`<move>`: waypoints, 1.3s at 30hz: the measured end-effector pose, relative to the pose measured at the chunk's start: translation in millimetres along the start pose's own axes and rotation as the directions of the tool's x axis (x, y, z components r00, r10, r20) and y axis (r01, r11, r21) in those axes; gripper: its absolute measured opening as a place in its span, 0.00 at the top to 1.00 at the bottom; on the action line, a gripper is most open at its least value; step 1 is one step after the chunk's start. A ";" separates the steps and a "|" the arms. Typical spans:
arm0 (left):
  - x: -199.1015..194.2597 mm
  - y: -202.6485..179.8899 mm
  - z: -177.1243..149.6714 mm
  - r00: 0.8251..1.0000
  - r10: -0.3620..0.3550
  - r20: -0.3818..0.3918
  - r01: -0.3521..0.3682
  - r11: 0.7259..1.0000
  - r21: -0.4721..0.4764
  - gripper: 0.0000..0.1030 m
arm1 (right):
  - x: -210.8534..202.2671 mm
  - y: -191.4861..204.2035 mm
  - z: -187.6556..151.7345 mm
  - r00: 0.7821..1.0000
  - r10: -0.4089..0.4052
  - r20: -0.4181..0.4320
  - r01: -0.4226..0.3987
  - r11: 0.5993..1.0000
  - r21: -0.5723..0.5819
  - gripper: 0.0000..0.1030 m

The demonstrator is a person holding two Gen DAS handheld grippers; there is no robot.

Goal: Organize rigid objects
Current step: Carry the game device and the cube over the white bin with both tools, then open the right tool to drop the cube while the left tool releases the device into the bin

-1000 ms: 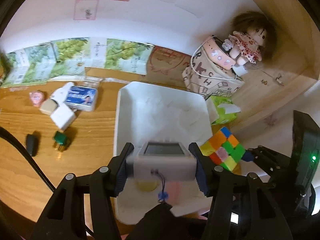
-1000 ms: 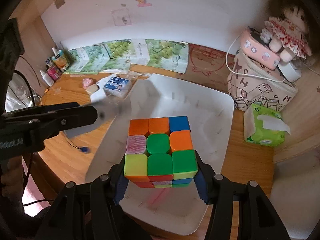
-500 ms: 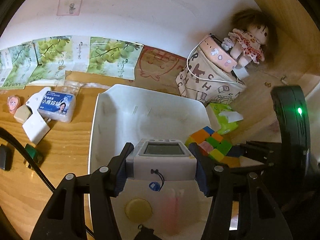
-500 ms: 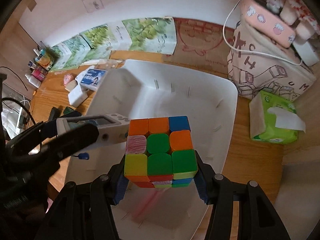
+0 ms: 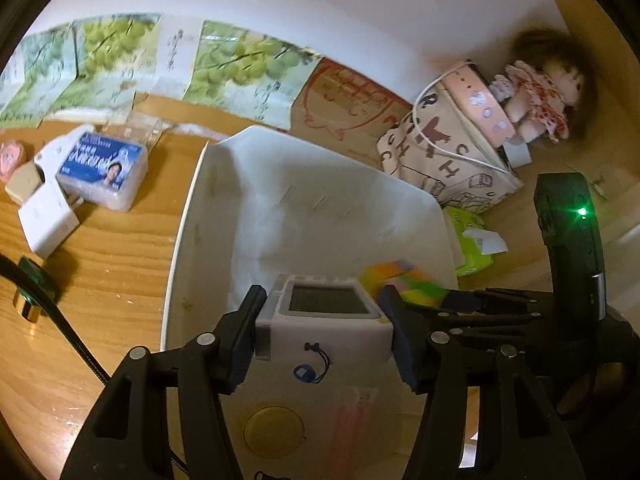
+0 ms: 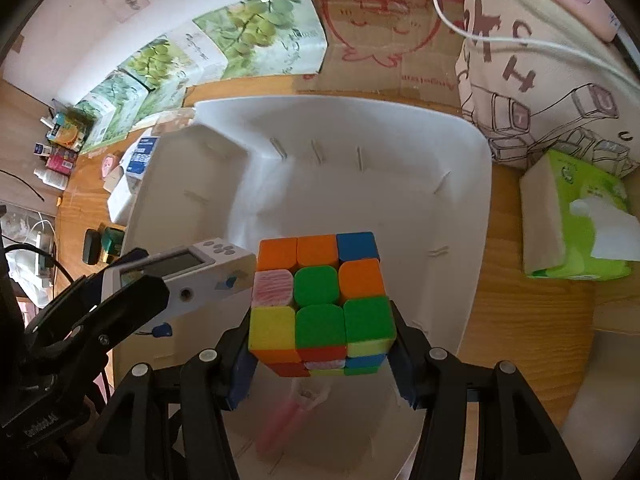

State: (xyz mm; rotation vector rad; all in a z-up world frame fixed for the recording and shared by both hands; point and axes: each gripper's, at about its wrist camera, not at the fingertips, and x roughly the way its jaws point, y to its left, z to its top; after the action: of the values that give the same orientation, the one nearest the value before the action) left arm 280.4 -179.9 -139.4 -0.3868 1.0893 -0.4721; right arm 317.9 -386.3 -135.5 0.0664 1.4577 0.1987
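Left gripper [image 5: 322, 330]: jaws closed on a white device with a grey screen [image 5: 324, 320], held above the white bin [image 5: 188, 240]. Right gripper [image 6: 320, 354]: jaws closed on a puzzle cube [image 6: 320, 300], also over the bin. Bin floor held a yellow disc [image 5: 274, 432] and a blurred pink item [image 6: 288, 416], possibly a tube. Wooden table [image 5: 100, 264] carried a blue-labelled box [image 5: 102, 170].
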 end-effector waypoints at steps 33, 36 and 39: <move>-40.2 3.5 -4.8 0.989 0.018 0.148 -0.020 1.000 0.015 0.26 | -14.7 39.6 -16.8 0.997 -0.001 0.082 0.006 0.998 -0.064 0.27; -58.4 -0.4 -10.5 0.981 0.007 0.196 -0.015 0.999 0.040 0.25 | -23.0 49.0 -30.4 0.993 0.022 0.113 -0.016 0.998 -0.060 0.27; -77.4 -1.9 -17.4 0.970 -0.007 0.244 -0.006 0.999 0.054 0.22 | -31.7 60.2 -42.6 0.988 0.035 0.150 -0.025 0.997 -0.069 0.25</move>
State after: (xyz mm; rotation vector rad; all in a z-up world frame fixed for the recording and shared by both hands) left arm 234.7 -140.6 -87.8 -0.3865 0.8357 -0.4407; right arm 266.9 -335.9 -99.4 0.0481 1.2980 0.2618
